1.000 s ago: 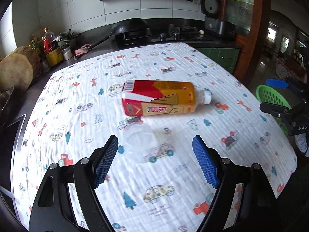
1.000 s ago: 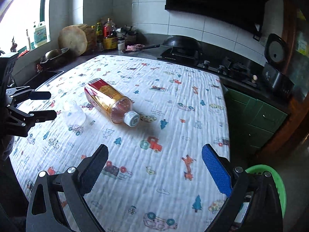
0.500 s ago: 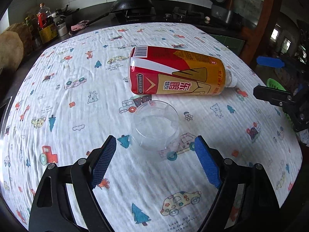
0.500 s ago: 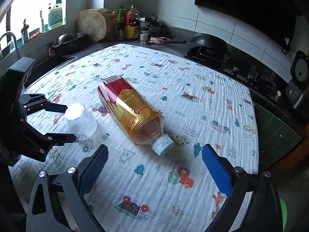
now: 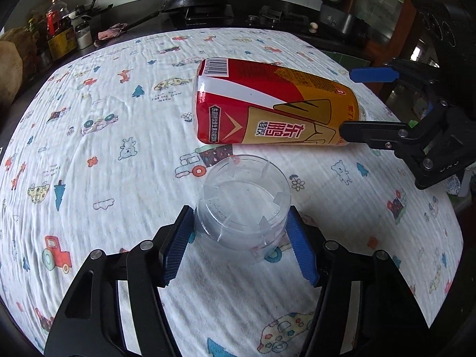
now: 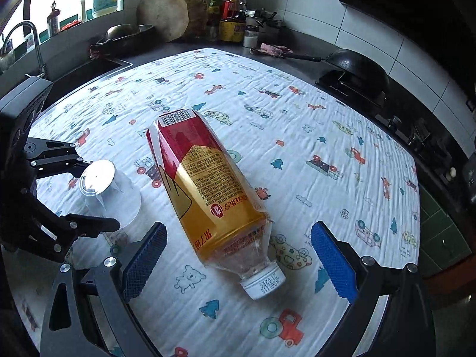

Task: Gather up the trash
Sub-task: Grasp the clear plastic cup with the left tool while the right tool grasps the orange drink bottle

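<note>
A clear plastic cup [image 5: 245,208] stands upside down on the patterned cloth. My left gripper [image 5: 239,241] has closed on it, both blue pads touching its sides. The cup also shows in the right wrist view [image 6: 108,195], with the left gripper [image 6: 89,193] around it. A red and yellow drink bottle [image 5: 273,108] with a white cap lies on its side just beyond the cup. In the right wrist view the bottle [image 6: 208,193] lies cap end toward me, and my right gripper [image 6: 238,261] is open, its pads on either side of the bottle's neck end without touching.
The table's cloth [image 6: 297,125] ends at a dark counter with a wok [image 6: 355,67] on a burner, sauce bottles [image 6: 232,20], a round chopping block [image 6: 165,15] and a sink [image 6: 86,68]. The table edge falls away at the right [image 5: 452,208].
Both grippers moved forward and down. The left one closed its pads onto the cup. The right one came up to the bottle's cap end, still open.
</note>
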Demonstrator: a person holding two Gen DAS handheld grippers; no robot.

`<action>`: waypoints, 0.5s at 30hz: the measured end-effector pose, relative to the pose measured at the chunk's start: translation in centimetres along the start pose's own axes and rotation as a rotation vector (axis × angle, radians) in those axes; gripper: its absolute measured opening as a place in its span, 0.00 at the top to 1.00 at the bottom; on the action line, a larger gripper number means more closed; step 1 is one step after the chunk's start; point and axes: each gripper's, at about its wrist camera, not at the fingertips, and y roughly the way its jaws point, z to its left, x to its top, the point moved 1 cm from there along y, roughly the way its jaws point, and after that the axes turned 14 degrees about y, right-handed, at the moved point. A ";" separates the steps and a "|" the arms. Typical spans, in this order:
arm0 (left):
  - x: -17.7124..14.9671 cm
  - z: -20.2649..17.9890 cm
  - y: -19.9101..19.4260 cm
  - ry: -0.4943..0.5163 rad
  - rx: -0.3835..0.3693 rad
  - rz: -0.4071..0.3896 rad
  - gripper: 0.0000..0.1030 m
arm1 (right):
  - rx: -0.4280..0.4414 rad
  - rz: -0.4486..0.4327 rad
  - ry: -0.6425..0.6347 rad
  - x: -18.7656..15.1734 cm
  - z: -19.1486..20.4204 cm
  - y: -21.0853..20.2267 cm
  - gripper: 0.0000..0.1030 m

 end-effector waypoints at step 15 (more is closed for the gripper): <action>-1.1 0.4 -3.0 0.015 0.002 -0.037 0.41 | 0.018 0.080 -0.182 3.4 4.3 4.8 0.09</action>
